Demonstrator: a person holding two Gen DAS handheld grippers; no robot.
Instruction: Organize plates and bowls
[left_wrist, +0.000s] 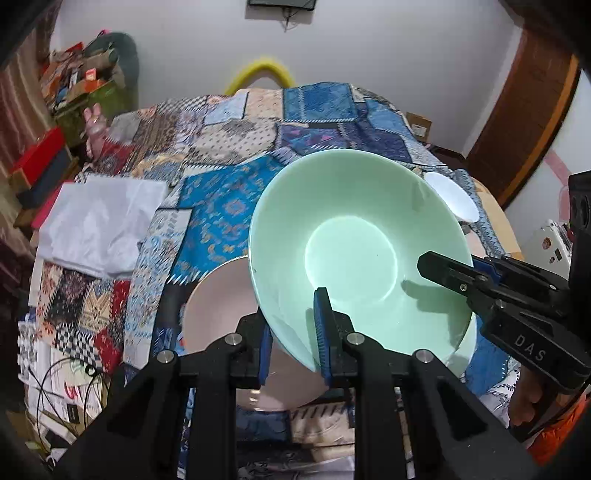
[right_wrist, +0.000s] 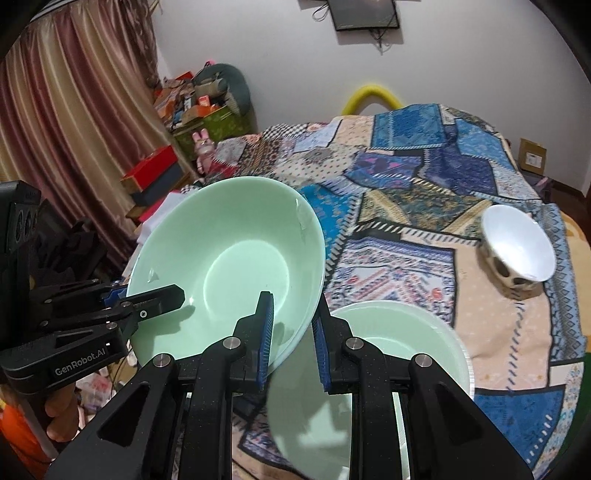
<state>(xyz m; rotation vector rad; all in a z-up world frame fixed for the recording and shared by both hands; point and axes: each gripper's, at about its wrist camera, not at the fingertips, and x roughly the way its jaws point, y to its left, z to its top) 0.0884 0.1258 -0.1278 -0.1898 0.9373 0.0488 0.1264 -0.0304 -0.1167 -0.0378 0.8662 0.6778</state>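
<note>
A pale green bowl (left_wrist: 354, 251) hangs tilted above the patchwork-covered surface, held by both grippers at once. My left gripper (left_wrist: 295, 325) is shut on its near rim. From the right, my right gripper (left_wrist: 443, 271) is clamped on the bowl's right rim. In the right wrist view the same green bowl (right_wrist: 229, 258) has my right gripper (right_wrist: 291, 317) shut on its lower right rim and the left gripper (right_wrist: 166, 295) on its left rim. Under it lie a pink plate (left_wrist: 214, 317) and a second green bowl (right_wrist: 402, 343). A white bowl (right_wrist: 517, 251) with a patterned outside stands farther right.
A patchwork cloth (left_wrist: 229, 155) covers the whole surface. A folded white cloth (left_wrist: 99, 225) lies at the left, with cables (left_wrist: 70, 380) near the front left edge. Boxes and clutter (right_wrist: 199, 107) stand by the curtain (right_wrist: 74, 129) beyond the left side.
</note>
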